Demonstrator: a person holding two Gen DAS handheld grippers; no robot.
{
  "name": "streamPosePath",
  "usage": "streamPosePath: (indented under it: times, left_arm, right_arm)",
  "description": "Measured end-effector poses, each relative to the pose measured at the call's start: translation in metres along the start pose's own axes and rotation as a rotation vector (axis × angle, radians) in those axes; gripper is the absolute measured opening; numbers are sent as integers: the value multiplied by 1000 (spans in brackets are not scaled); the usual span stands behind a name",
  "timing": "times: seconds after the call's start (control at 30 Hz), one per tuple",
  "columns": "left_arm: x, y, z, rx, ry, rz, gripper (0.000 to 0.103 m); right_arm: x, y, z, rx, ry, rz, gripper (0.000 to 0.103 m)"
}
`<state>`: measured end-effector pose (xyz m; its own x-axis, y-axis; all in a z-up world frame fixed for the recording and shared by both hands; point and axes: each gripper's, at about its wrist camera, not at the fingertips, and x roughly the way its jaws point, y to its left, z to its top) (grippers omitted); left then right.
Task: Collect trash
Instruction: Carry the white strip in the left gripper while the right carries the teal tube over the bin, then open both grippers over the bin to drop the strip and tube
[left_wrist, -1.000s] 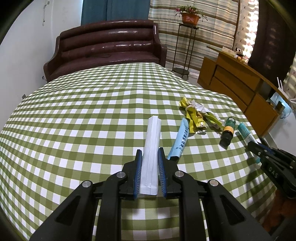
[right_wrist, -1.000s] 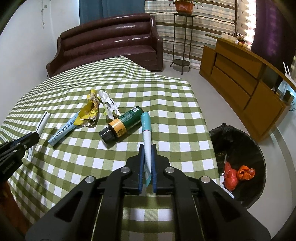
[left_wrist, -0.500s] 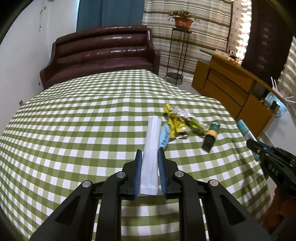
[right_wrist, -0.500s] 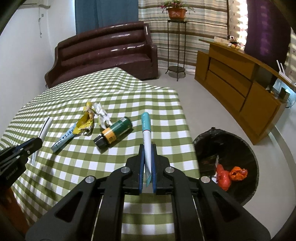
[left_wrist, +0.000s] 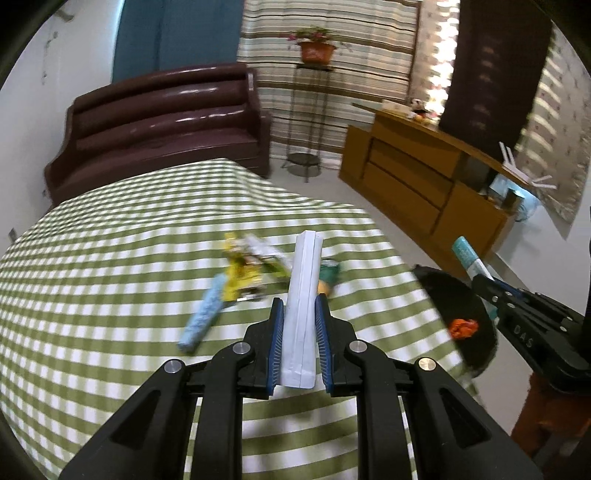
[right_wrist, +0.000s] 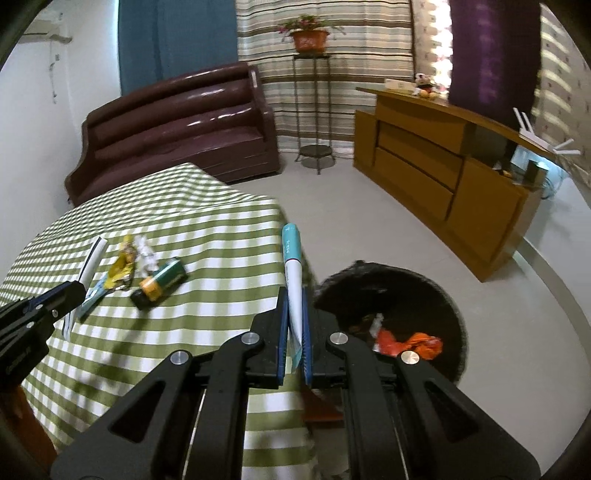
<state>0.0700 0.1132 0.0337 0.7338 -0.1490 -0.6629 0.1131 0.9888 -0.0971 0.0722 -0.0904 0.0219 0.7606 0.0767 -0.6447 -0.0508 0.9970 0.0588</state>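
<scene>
Lying across the left of both views is the table (left_wrist: 92, 258) under its green-and-white checked cloth, with a dark brown sofa (left_wrist: 159, 122) behind it against the wall. On the cloth, in the left wrist view, a pale blue tube (left_wrist: 203, 317) rests at a slant, its upper end touching a crumpled yellow wrapper (left_wrist: 240, 273) that sits just beside a white crumpled wrapper (left_wrist: 260, 245); all are blurred. Next comes the left gripper (left_wrist: 299, 332), its blue-padded tongs clamped on a long white folded packet (left_wrist: 303, 291) that sticks out forward above the cloth. Peeking out from behind the packet's right side is a green bottle (left_wrist: 328, 271) with an orange band; the right wrist view shows it lying on its side (right_wrist: 162, 282), black cap toward the camera, close to the wrappers.

Further right, past the table's edge, a black-lined trash bin (right_wrist: 436, 295) stands on the pale floor, holding orange scraps (right_wrist: 417, 341) and a bit of white. The right gripper (right_wrist: 295, 325) has its tongs pressed together on a white tube with a teal end (right_wrist: 291, 266), gripping its flat tail; the tube points forward, over the table's corner and just beside the bin's rim. From the left wrist view the same gripper (left_wrist: 484, 282) appears at the right edge, tube raised over the bin (left_wrist: 450, 295). A wooden sideboard (right_wrist: 443, 170) runs along the right wall, and a potted plant (right_wrist: 308, 37) sits on a thin metal stand by the striped curtain.
</scene>
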Motion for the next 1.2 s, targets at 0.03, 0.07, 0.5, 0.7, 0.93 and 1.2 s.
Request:
streamPosePath:
  times: [0.03, 0.07, 0.5, 0.7, 0.93, 1.2]
  left_arm:
    - [2, -8, 1, 10, 0, -11, 19]
    - [4, -13, 2, 17, 1, -20, 19]
    - [45, -105, 11, 144, 15, -122, 19]
    - [70, -130, 14, 174, 44, -125, 19]
    - [92, -154, 9, 206, 80, -121, 19]
    - [108, -168, 8, 231, 121, -110, 22]
  right_arm:
    - [-1, -7, 0, 7, -2, -9, 7]
    - [-2, -11, 0, 11, -4, -16, 7]
    - [6, -76, -5, 73, -8, -88, 7]
    - [14, -98, -7, 107, 1, -97, 7]
    - [26, -114, -11, 132, 17, -90, 7]
    - [44, -131, -14, 156, 54, -64, 10]
